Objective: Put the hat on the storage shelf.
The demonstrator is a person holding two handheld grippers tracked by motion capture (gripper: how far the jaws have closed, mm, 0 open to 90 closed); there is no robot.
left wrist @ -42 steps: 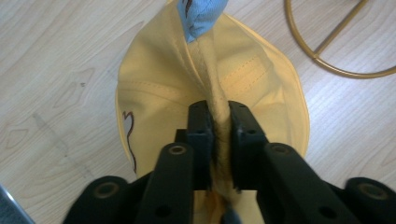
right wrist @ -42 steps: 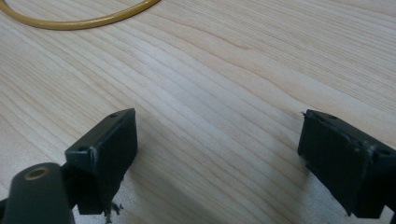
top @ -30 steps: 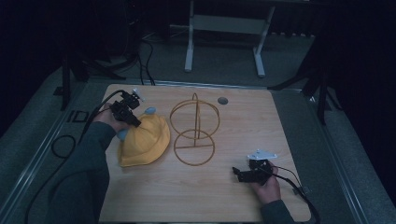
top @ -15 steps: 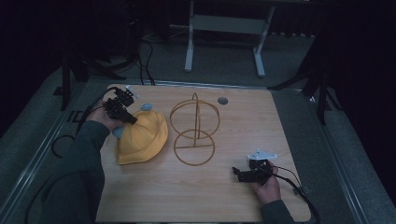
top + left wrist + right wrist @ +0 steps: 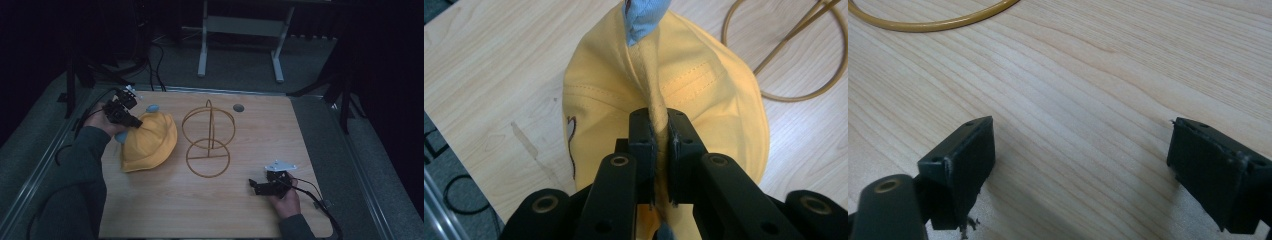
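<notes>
A yellow cap (image 5: 152,145) lies on the left of the wooden table (image 5: 250,150). My left gripper (image 5: 134,122) is shut on a raised fold of its fabric at the cap's far left edge. In the left gripper view the jaws (image 5: 659,125) pinch that yellow fold, the cap (image 5: 709,95) hangs below them, and a light blue piece (image 5: 641,17) shows at its far end. A gold wire stand (image 5: 208,137) of rings rises just right of the cap. My right gripper (image 5: 254,186) rests near the front right, open, with bare wood between its jaws (image 5: 1083,165).
A small grey disc (image 5: 238,107) sits near the table's far edge. Black cable (image 5: 65,150) loops along the left side beyond the table. White frame legs (image 5: 240,45) stand on the floor behind. The stand's base ring (image 5: 943,22) lies ahead of my right gripper.
My left gripper has risen and drawn toward the far left, pulling the cap's edge up with it. The right gripper has stayed put.
</notes>
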